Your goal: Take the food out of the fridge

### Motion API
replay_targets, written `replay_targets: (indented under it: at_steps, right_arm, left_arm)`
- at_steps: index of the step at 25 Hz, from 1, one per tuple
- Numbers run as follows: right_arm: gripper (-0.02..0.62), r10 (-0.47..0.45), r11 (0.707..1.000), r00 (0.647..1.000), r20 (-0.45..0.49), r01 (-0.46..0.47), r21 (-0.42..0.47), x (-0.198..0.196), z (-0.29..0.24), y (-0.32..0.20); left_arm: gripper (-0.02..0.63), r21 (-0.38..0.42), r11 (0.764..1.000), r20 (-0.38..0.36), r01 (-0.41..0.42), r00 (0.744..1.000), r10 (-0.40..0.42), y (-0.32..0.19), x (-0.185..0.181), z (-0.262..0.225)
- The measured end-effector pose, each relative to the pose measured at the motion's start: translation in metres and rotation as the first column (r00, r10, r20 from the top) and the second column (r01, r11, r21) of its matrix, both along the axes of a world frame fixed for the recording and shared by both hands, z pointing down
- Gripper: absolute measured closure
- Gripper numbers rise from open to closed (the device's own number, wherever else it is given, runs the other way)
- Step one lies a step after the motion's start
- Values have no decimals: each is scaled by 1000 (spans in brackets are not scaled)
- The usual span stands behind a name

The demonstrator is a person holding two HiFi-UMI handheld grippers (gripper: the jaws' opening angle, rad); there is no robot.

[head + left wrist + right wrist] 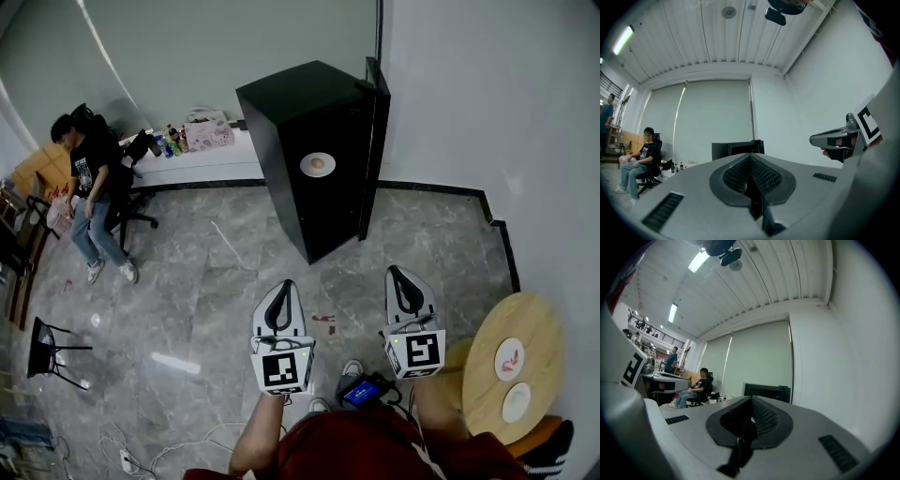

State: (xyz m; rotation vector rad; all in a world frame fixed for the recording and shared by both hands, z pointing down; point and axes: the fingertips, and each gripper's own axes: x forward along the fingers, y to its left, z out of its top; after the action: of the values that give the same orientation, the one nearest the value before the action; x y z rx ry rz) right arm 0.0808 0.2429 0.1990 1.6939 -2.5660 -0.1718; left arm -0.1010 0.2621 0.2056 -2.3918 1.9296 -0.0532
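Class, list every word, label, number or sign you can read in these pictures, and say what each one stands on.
Nothing here can be read as text.
Marker cubes on the left hand-held gripper and right hand-held gripper: square patterns, not words.
Bottles: labels too small to read.
Seated person's shirt: print too small to read.

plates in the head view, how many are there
3. One plate with food sits inside the black fridge; two more lie on the round wooden table at the right, a red-marked plate and a plain plate. More may be hidden.
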Motion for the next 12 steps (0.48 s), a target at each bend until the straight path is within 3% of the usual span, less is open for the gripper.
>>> replay_targets:
  at_steps: [12]
  right_arm:
    - [571, 3, 1000, 1000, 21, -3, 4, 42, -1, -71]
  left_arm:
    - [594, 19, 1000, -10, -7, 1000, 7, -70, 44, -4]
